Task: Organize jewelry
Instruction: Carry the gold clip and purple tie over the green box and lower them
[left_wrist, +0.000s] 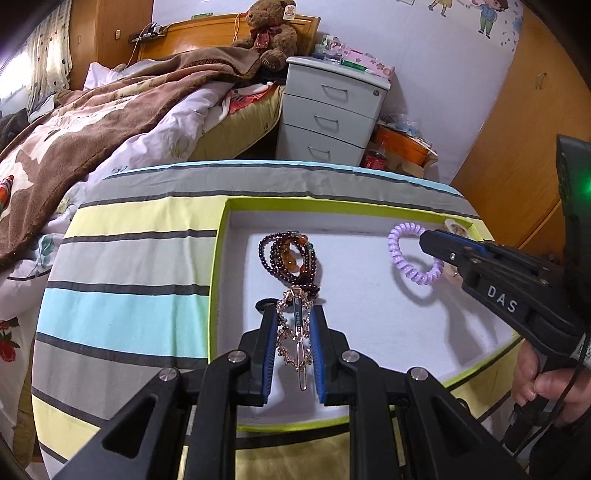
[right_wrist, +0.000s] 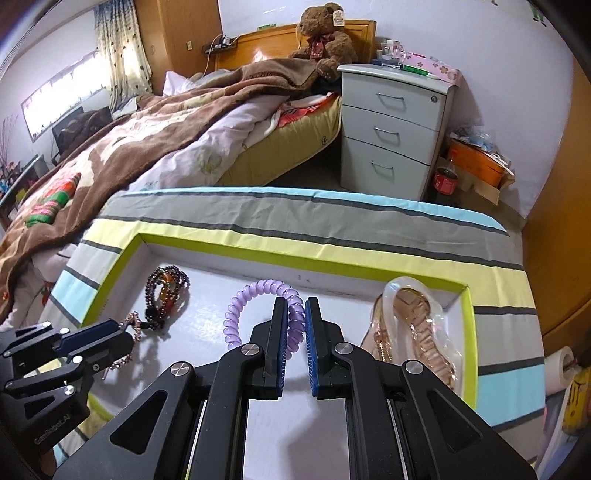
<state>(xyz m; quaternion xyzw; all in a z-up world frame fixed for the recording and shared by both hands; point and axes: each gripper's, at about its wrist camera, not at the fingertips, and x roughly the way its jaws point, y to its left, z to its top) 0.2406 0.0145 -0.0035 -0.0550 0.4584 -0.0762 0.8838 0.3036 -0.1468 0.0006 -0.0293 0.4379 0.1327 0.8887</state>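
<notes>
**Over the tray: both grippers loaded, drop risk**

Above the green-rimmed tray (left_wrist: 218, 258) on the striped cloth (left_wrist: 125, 306), L gripper (left_wrist: 293, 314) is clamped on a rose-gold hair clip (left_wrist: 297, 332); the clip sits lengthwise betw. the blue pads, its tip poking past the fingertips toward the dark bead bracelets (left_wrist: 291, 254). R gripper (right_wrist: 295, 306) is closed on the purple coil hair tie (right_wrist: 258, 306), one strand pinched, the rest of the loop hanging to its left. Gold watch in clear wrap (right_wrist: 413, 325) lies in the tray's right corner, untouched.

Risks (judgement):
- Clip held by thin, ornate edges, so it could twist or slip out if L grip eases before it's low over the tray floor.
- Clip tip looks close to the beads; lowering here may snag or drag them.
- Coil is springy; on release it may bounce or roll toward the watch.
- Grippers are near each other; crossing paths could knock one load.
</notes>
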